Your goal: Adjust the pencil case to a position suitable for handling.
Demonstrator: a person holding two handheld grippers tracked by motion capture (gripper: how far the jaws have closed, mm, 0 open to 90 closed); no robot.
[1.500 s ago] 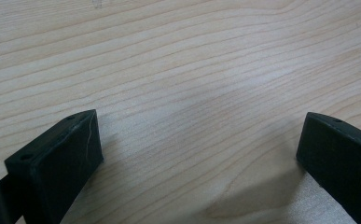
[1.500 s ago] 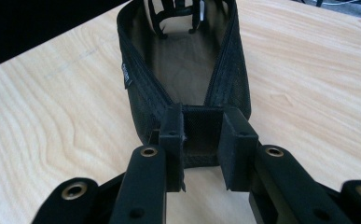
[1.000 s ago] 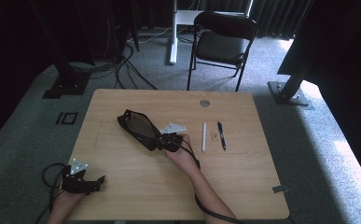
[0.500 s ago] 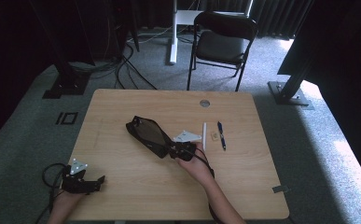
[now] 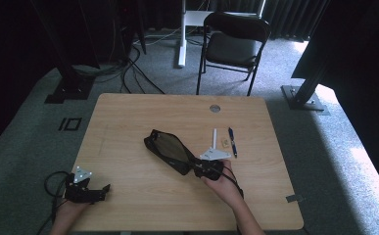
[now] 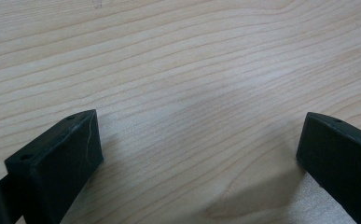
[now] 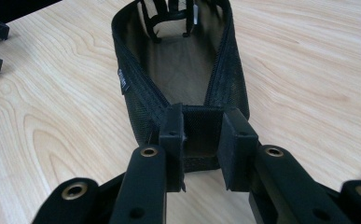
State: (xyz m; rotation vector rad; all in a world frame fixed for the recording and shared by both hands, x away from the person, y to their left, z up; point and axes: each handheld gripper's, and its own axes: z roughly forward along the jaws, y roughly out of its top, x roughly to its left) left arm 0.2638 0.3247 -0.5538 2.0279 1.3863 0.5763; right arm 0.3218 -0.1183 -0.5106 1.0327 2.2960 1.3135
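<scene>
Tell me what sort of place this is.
Probably a lab or studio set up for recording: a bare light wooden table on grey carpet, black metal stand legs with loose cables, and a black folding chair.

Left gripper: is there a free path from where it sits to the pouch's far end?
Probably yes: the left gripper sits open at the near-left corner, and bare table lies between it and the pouch.
</scene>
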